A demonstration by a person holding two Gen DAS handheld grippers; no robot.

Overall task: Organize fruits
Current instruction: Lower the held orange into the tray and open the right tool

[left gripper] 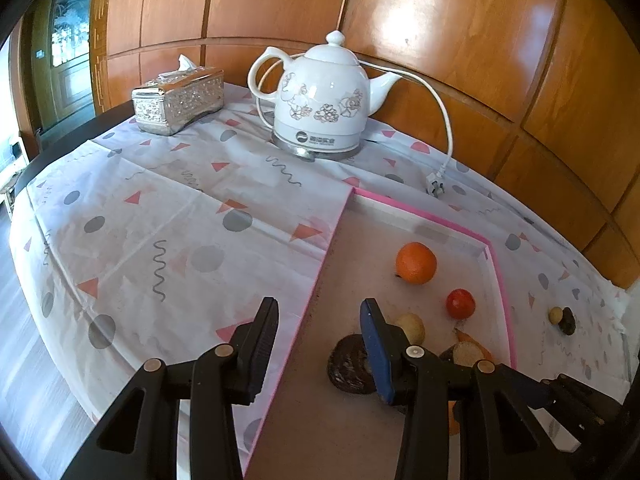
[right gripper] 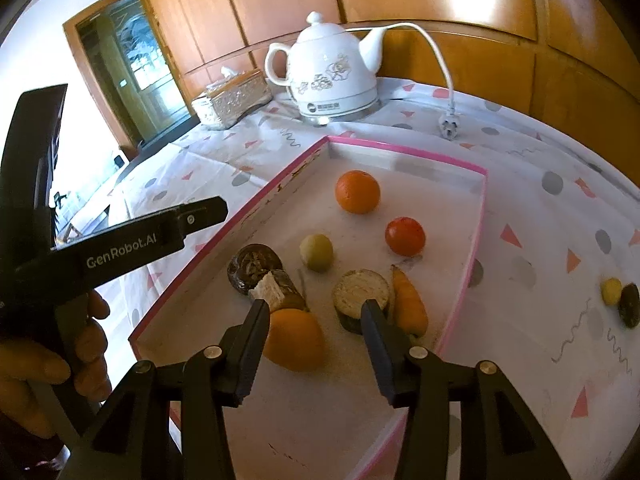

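Against wood panelling, table under patterned cloth (right gripper: 540,240), pink-rimmed tray (right gripper: 478,216) holding fruit; right fingers (right gripper: 316,312) apart, empty, over orange fruit (right gripper: 294,338); left fingers (left gripper: 320,312) likewise apart; risked nudging, rolling it.

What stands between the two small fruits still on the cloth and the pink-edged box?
Only the box's low pink wall lies between the yellow fruit, the dark fruit touching it, and the box floor; otherwise bare cloth.
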